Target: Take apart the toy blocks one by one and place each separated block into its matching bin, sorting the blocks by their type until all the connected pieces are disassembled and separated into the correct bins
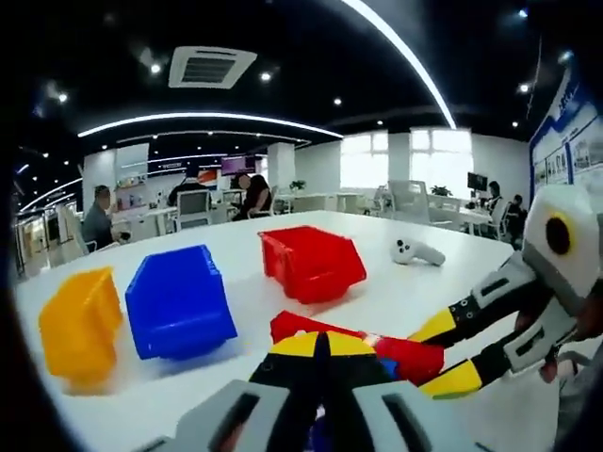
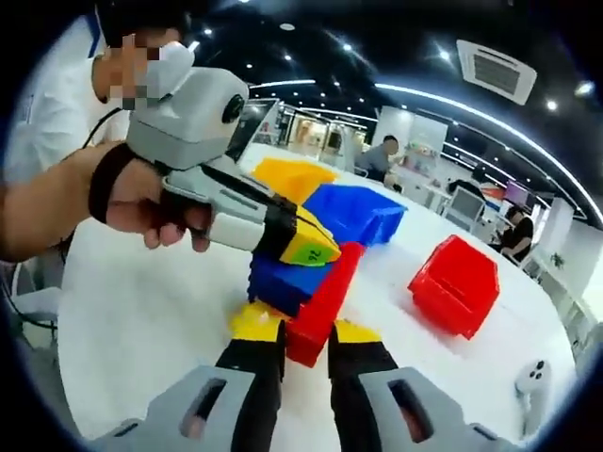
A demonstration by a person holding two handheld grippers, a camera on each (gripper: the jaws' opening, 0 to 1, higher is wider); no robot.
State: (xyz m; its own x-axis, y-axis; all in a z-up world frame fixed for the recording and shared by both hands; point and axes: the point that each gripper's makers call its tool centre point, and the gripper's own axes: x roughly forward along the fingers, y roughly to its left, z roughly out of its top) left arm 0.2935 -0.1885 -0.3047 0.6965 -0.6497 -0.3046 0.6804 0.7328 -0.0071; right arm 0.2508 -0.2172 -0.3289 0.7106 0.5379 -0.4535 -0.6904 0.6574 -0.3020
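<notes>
Stack of joined blocks held between both grippers, low over the white table (image 1: 415, 297). Right gripper (image 2: 306, 344) clamped across the red block (image 2: 320, 306), yellow tips pressing it from either side. Left gripper (image 2: 306, 247) closed on the blue block (image 2: 278, 281) just beyond and above those tips; in the left gripper view the same pair of jaws (image 1: 322, 347) meets tip to tip, red block (image 1: 400, 353) poking out just ahead and the right gripper (image 1: 443, 353) reaching in from the side.

Blocks likely hard, light plastic, smooth-faced: stiff enough for a firm squeeze, but prone to slip if pinched near a corner. Best held flat across the broad sides, close to the joint, then pulled or levered apart.

Past the tips, three open bins: yellow bin (image 1: 80, 325), blue bin (image 1: 179, 301), red bin (image 1: 311, 262), set near each other with bare table between them and the blocks. White controller (image 1: 416, 250) farther off beside the red bin, well apart. Plenty of room ahead for a carry; bin rims the only edges to clear.
</notes>
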